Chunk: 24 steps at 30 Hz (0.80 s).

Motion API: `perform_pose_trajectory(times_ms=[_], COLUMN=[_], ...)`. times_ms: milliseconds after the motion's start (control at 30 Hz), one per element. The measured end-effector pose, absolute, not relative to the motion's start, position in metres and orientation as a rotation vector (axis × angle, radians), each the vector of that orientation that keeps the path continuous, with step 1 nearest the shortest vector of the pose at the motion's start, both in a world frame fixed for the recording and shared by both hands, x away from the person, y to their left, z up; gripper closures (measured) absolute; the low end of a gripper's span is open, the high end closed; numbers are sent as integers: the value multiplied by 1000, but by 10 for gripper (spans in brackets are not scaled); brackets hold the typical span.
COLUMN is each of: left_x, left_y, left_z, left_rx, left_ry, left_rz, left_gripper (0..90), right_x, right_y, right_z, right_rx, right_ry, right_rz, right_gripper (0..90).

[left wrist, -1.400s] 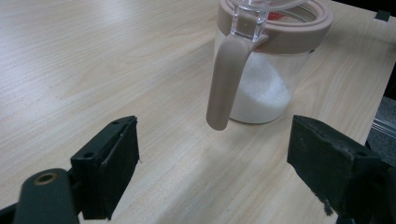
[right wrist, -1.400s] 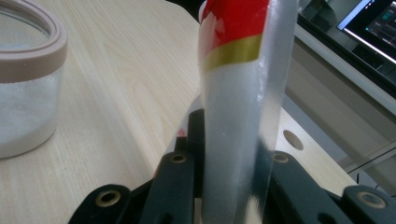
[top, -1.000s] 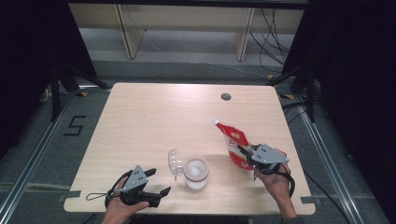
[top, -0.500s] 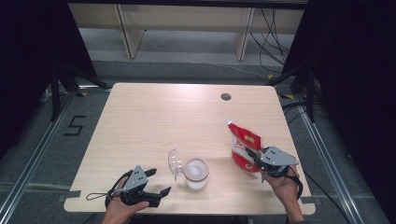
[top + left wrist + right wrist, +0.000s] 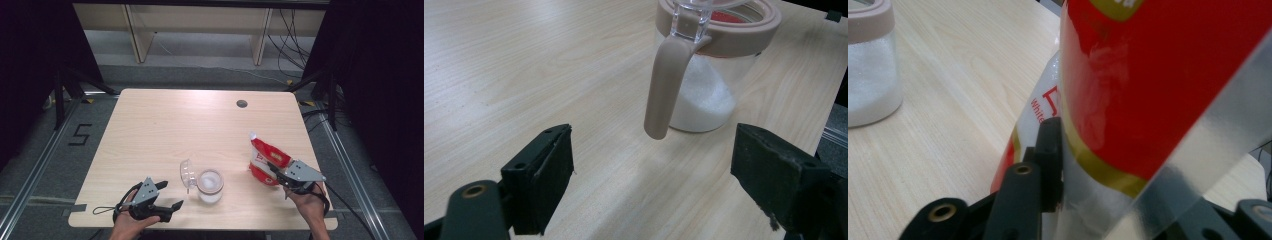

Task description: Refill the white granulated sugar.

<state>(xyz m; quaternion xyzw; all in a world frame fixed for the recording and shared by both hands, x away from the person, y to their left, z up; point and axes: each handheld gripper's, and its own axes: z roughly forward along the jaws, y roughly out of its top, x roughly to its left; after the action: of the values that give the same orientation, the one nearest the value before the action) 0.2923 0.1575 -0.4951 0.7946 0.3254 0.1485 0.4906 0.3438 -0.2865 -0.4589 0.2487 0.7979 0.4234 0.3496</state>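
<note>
Right gripper (image 5: 278, 174) carrying the red bag (image 5: 266, 161) back from the jar (image 5: 210, 185).

Jaws clamped on the bag's lower part; since a second ago it has moved away from the jar. Left gripper (image 5: 172, 195) idle, jaws wide apart, jar just ahead between them. Pouring looks finished.

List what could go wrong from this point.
1. The right gripper pinches the red bag low on its thin film; it may slip or sag.
2. The jar, open with its lid tipped up and white powder inside, could be knocked by the open left gripper nearby.
</note>
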Motion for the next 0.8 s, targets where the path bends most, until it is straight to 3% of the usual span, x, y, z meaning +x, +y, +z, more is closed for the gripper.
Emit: perform_pose_trajectory(times_ms=[200, 333, 800], left_x=[293, 293, 292], left_y=[158, 157, 158], left_z=[-495, -496, -495], left_rx=[1928, 1918, 1931], left_ry=[789, 786, 790], left_rz=[362, 354, 364], left_gripper=[167, 167, 167], right_x=[341, 337, 316], right_y=[-287, -290, -299], right_z=[-455, -453, -448], right_rx=[691, 747, 886], right_ry=[1992, 1939, 1899], right_rz=[1120, 1209, 1305], right_gripper=[494, 409, 345])
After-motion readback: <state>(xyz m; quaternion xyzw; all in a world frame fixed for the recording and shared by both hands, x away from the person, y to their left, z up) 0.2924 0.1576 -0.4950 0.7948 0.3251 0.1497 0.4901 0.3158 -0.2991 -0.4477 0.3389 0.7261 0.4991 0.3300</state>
